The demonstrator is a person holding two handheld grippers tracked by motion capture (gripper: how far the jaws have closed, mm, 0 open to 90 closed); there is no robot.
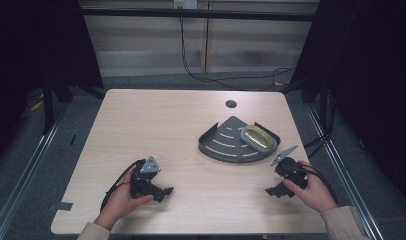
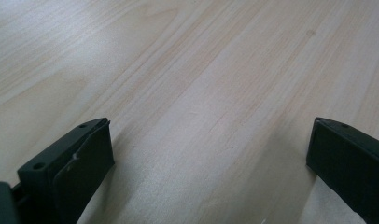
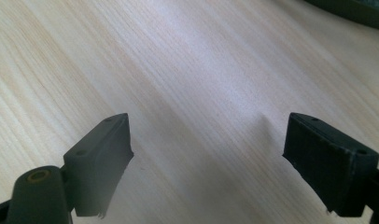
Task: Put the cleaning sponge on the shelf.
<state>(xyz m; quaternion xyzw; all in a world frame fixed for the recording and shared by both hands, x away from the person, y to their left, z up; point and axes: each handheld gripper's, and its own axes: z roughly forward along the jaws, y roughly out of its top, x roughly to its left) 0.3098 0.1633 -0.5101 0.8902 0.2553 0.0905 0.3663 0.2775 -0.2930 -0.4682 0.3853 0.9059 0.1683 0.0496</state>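
Observation:
A dark grey fan-shaped tray lies right of the table's middle. A gold oval object sits in its right part. My left gripper rests low over the front left of the wooden table, held by a hand; in the left gripper view it stands open over bare wood. My right gripper is near the front right, just in front of the tray; it is also open with nothing between its jaws. The tray's edge shows at the top right of the right gripper view.
A round cable hole sits near the table's far edge. Black cables run over the floor behind the table. Dark frame posts stand at both sides, and metal rails run along the floor.

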